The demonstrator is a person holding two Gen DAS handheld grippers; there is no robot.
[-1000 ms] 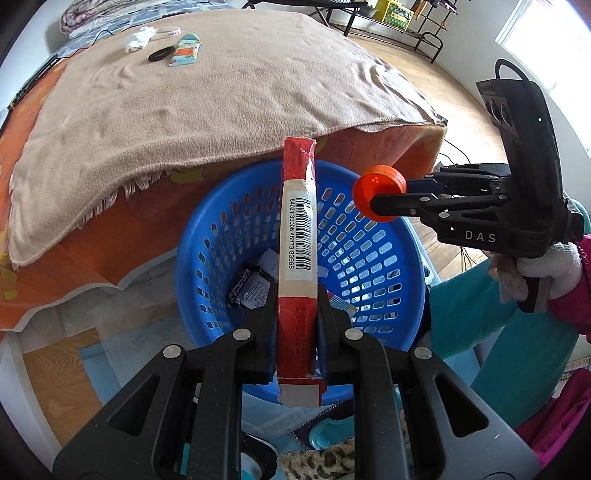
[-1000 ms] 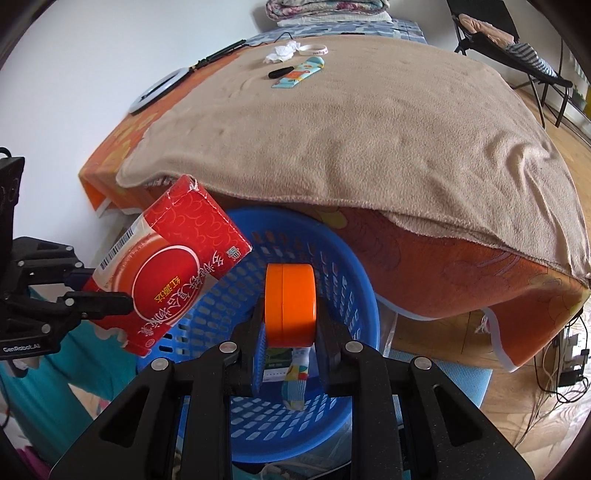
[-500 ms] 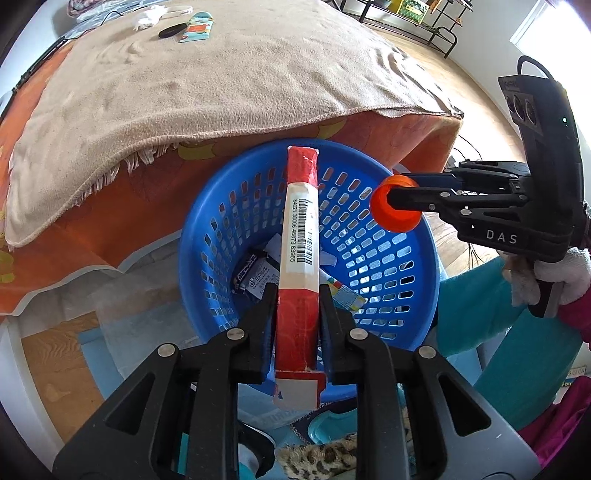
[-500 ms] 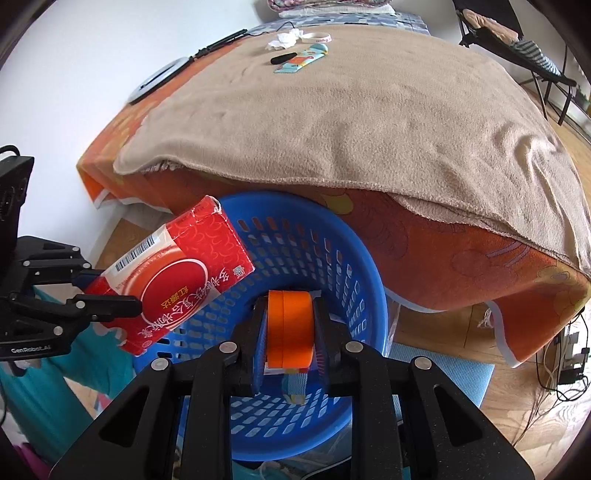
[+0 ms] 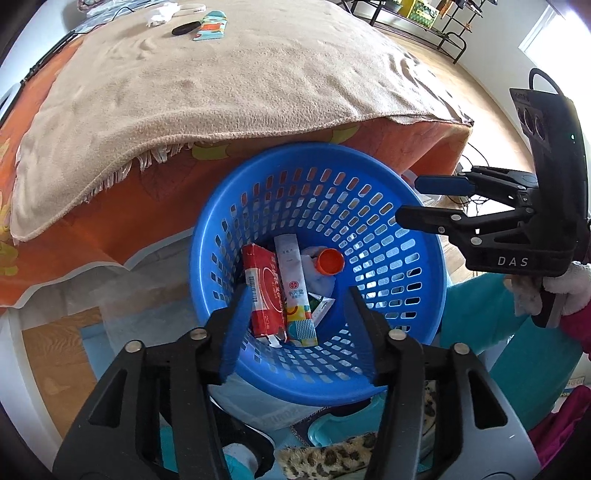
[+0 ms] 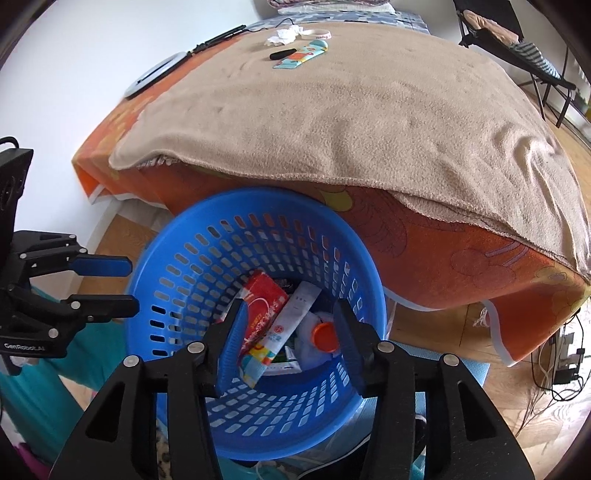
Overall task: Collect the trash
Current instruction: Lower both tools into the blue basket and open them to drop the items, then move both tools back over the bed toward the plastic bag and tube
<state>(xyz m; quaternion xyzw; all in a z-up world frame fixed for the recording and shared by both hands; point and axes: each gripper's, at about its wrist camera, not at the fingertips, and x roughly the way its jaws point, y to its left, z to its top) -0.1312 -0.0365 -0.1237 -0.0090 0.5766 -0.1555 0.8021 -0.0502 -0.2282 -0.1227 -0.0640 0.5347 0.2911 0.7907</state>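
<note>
A blue perforated basket (image 5: 402,343) (image 6: 177,258) stands on the floor against the bed. In its bottom lie a red box (image 5: 264,291) (image 6: 264,306), an orange cap (image 5: 330,261) (image 6: 325,336), a white sachet (image 5: 293,280) (image 6: 291,325) and other scraps. My left gripper (image 5: 297,332) (image 6: 123,284) hangs over the basket, its jaws opening, nothing between them. My right gripper (image 6: 288,339) (image 5: 413,201) is over the basket's right rim, jaws also opening and empty. More litter sits far back on the bed: a crumpled tissue (image 6: 282,35), a black lid (image 5: 186,27) and a colourful packet (image 6: 301,54).
The bed wears a tan blanket (image 5: 221,85) over an orange sheet (image 6: 443,266). A white tape ring (image 6: 316,35) and a round grey disc with a cable (image 6: 155,74) lie near the wall. A chair (image 6: 517,40) stands at back right. Cables (image 6: 561,362) trail on the wooden floor.
Both grippers opened. The red box dropped from the left one and the orange cap from the right one; both now lie in the basket.
</note>
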